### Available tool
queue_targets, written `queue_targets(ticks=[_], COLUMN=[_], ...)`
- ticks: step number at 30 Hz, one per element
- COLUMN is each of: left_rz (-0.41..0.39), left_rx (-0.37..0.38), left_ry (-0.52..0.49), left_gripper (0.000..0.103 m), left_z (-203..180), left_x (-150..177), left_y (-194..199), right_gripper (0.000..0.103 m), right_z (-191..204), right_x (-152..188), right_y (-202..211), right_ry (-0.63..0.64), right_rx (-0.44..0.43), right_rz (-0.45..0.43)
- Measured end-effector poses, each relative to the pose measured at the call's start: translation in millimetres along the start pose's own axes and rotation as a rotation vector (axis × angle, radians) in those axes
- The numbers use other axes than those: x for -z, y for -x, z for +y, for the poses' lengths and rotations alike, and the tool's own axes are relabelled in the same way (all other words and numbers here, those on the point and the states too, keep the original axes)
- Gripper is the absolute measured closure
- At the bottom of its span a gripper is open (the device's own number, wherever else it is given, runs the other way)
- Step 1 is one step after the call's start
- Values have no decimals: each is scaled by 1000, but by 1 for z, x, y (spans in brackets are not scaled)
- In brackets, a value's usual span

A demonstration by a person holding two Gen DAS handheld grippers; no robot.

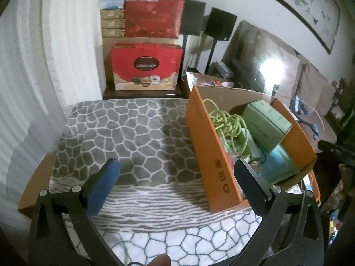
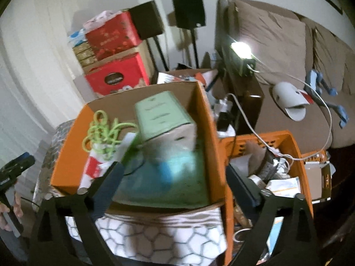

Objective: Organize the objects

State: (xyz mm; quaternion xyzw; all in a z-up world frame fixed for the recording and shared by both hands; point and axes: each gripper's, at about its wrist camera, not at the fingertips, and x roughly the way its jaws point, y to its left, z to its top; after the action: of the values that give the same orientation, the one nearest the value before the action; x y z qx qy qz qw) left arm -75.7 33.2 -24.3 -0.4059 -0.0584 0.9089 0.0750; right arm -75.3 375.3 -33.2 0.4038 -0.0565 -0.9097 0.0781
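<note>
An orange cardboard box (image 1: 210, 155) stands on the right of a grey patterned cloth (image 1: 133, 137). It holds a coiled green cord (image 1: 224, 119), a pale green box (image 1: 266, 122) and a teal packet (image 1: 279, 164). My left gripper (image 1: 177, 177) is open and empty, low over the cloth, its right finger by the box's near corner. In the right wrist view my right gripper (image 2: 175, 177) is open and empty just above the same box (image 2: 213, 146), over the teal packet (image 2: 173, 173), with the pale green box (image 2: 162, 115) and cord (image 2: 104, 133) beyond.
Red gift boxes (image 1: 146, 66) are stacked at the back by the wall. A second orange crate (image 2: 297, 155) full of papers and a white cable sits right of the box. A brown sofa (image 2: 288, 66) with a white lamp lies further right. The left gripper shows at the left edge (image 2: 15, 168).
</note>
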Motion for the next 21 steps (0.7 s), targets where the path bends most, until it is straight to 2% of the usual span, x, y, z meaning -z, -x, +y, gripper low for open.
queue_targets(ticks=[5,10,21], left_rz=[-29,0,-43], left_rx=[-29,-68,-91], left_ry=[35,8,1], left_gripper=[0,0,0], left_z=[9,7,4], left_x=[7,17,32], left_y=[12,16,44], right_gripper=[0,0,0], right_z=[43,77,108], right_x=[8,15,40], right_y=[7,8,15], right_ry=[29,35,43], right_rx=[-15,-27,20], right_rz=[-54,-84,-118])
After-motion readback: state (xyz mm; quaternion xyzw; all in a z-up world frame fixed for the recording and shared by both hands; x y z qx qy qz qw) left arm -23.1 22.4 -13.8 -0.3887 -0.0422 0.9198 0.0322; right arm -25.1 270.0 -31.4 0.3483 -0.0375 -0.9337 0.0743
